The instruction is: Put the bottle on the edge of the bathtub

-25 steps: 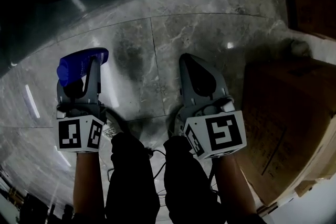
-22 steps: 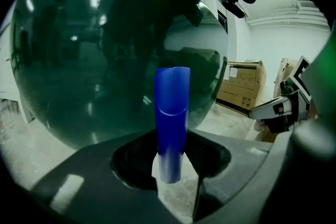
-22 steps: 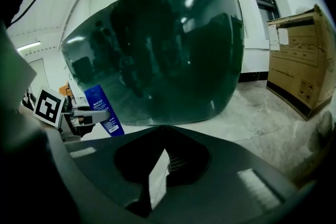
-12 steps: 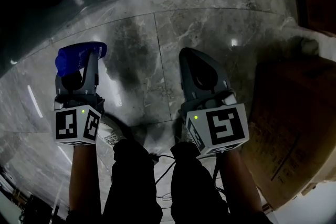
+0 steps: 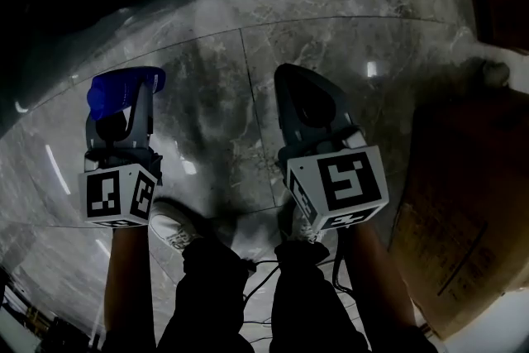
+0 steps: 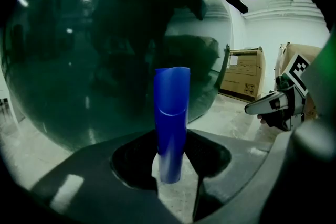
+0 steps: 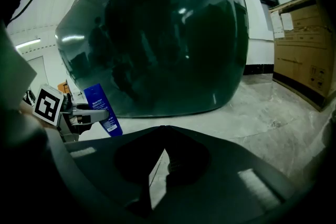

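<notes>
The blue bottle [image 6: 170, 123] is clamped roughly upright in the left gripper [image 5: 124, 99]; the 2 jaws press on its lower part from either side, most of its length stands above them, and its bottom end hangs free over the floor; the right gripper view shows a printed label on its side. It is held in the air near the outer wall of the bathtub [image 7: 168, 34], a dark green, glossy, rounded tub that fills much of both gripper views; no view shows the bottle touching the tub.

The right gripper [image 5: 307, 95] is held beside the left one at about the same height, with a gap of floor between them; its 2 jaws are pressed together with nothing between them.

Both grippers hang over grey marble floor tiles [image 5: 347, 37]; below them in the head view are the person's dark trouser legs [image 5: 207, 285] and a pale shoe [image 5: 169, 223]. A large cardboard box [image 5: 467, 202] stands on the floor at the person's right; more cardboard boxes show against the white wall in the gripper views.
</notes>
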